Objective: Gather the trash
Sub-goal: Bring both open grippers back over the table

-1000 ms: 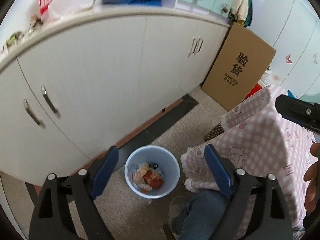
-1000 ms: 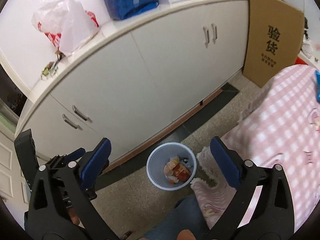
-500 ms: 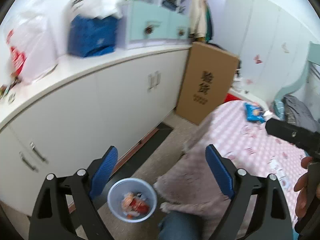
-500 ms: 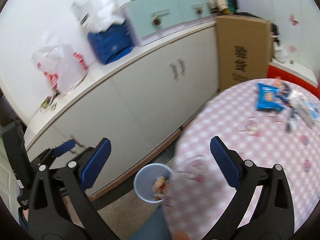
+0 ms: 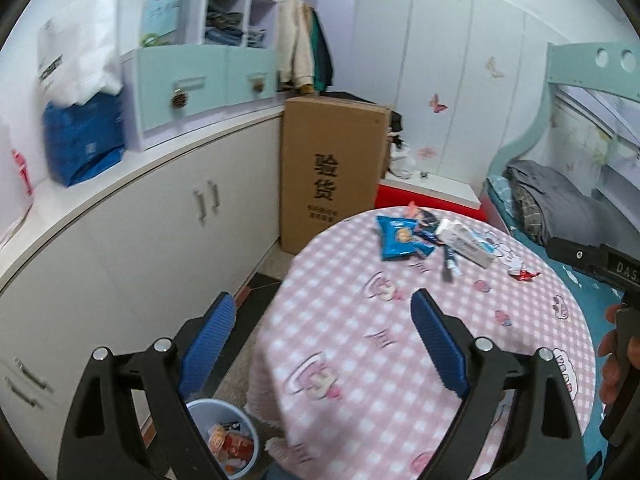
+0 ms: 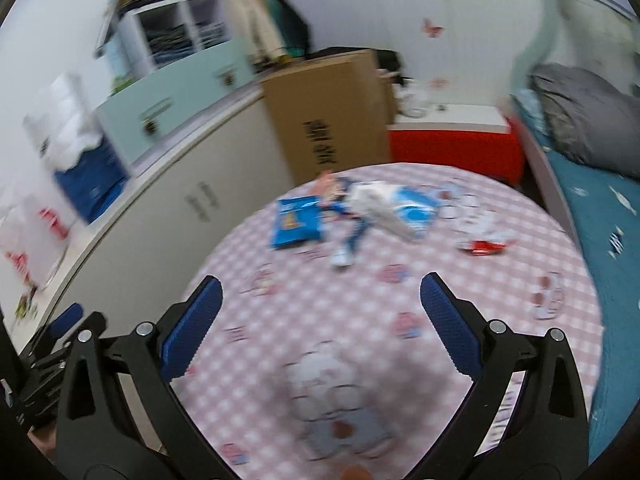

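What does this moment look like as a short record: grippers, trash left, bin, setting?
left gripper: open, nothing between the pads
right gripper: open, nothing held
table: round, pink checked cloth
trash on table: blue snack bag, white packet, red wrapper, grouped at the far side
bin: blue, on the floor below the table edge, already holds wrappers
setting: white cabinets, cardboard box standing beside the table
task state: table trash not yet picked up
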{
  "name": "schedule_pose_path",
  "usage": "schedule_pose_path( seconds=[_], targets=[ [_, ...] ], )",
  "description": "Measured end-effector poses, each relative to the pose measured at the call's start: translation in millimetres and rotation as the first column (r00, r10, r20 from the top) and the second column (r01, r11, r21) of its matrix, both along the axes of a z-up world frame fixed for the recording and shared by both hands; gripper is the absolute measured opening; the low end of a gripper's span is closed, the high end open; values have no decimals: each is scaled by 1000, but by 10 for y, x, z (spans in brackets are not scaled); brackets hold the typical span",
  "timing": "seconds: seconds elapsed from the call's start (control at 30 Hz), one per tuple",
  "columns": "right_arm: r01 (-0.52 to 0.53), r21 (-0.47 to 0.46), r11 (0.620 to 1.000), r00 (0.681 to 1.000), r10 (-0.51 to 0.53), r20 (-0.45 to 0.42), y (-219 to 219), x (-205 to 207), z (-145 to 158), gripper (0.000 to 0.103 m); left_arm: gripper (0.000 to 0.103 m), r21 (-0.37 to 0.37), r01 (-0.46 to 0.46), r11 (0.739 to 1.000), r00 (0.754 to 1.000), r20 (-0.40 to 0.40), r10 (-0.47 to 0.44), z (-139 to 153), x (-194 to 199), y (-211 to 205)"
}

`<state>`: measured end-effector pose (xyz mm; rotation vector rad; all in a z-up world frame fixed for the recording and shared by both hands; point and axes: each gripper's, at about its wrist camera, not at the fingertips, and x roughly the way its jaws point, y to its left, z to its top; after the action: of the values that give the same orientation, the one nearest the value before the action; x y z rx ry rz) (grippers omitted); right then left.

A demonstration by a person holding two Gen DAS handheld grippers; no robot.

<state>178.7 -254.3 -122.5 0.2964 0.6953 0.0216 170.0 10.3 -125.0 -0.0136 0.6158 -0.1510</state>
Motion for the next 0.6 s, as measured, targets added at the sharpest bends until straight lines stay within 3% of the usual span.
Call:
schedule_pose_path(
  seconds=[0.2, 0.43, 0.5, 0.57, 0.6],
  targets=[
    [90, -5, 996, 995, -90, -34, -291, 141, -157, 97, 90, 11, 31, 999, 999, 8, -31, -36, 236, -256],
    [28, -62, 998, 992, -36, -125, -46, 712, -581, 97, 90, 6, 44, 999, 999, -15, -44, -168, 550, -421],
    [13, -63, 998, 989, -22, -146, 14, 866, -705, 92, 90, 7, 39, 999, 999, -27, -38, -216, 647, -423],
    [7, -69, 998, 986, -19, -166, 79, 1046, -813, 77, 90, 5, 30, 1000, 998, -47, -30, -284, 771, -417],
    [4, -74, 997, 985, -17, -173, 99, 1108, -846, 74, 90, 3, 26, 1000, 998, -56, -26, -312, 827, -423]
  ],
)
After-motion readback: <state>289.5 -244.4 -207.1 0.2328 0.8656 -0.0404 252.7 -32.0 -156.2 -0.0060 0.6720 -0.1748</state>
